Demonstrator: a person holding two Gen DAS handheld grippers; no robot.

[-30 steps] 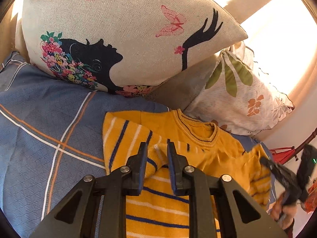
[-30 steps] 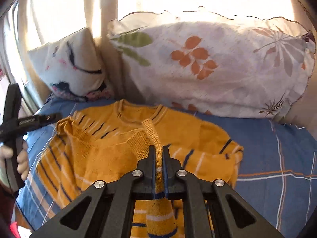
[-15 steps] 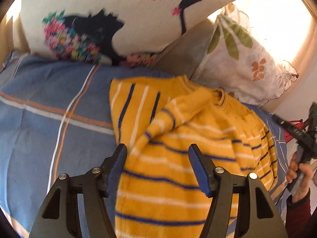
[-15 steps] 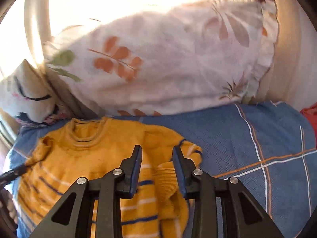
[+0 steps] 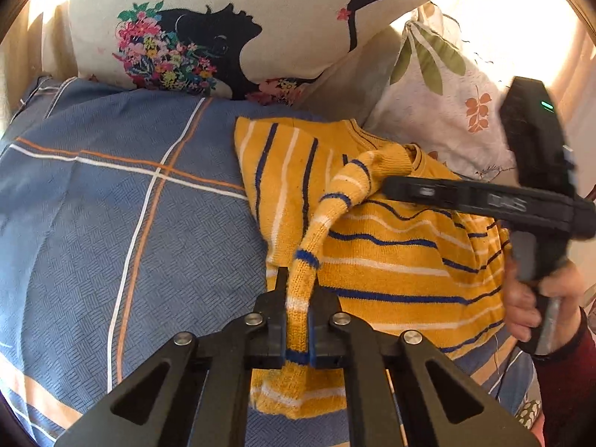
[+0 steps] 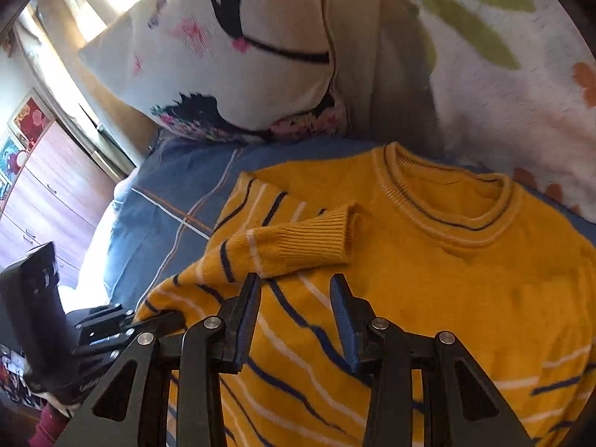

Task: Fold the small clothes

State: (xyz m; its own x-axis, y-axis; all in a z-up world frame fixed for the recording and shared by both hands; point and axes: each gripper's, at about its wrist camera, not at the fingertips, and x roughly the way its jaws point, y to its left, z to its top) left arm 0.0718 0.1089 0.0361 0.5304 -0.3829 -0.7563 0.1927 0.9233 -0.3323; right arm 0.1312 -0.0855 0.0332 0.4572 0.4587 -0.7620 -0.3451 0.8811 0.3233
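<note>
You are working in a home bedroom: a bed under a blue woven cover with white and orange check lines [image 5: 111, 223], a cream printed cushion with a black silhouette face [image 5: 223, 26], a white leaf-patterned pillow [image 5: 447, 104], and a brown wooden chest of drawers [image 6: 48, 186].

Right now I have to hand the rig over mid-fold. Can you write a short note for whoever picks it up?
Left gripper: shut on a striped sleeve of the yellow sweater; the sleeve runs across the sweater's front toward the collar.
Right gripper: open, holding nothing, over the sweater's chest, just below the sleeve's ribbed cuff.
The sweater lies front up on the blue plaid bedcover, collar toward the butterfly pillow and the leaf-print pillow.
Done: one side looks folded inward.
Left: lay the held sleeve flat, then fold the body.
</note>
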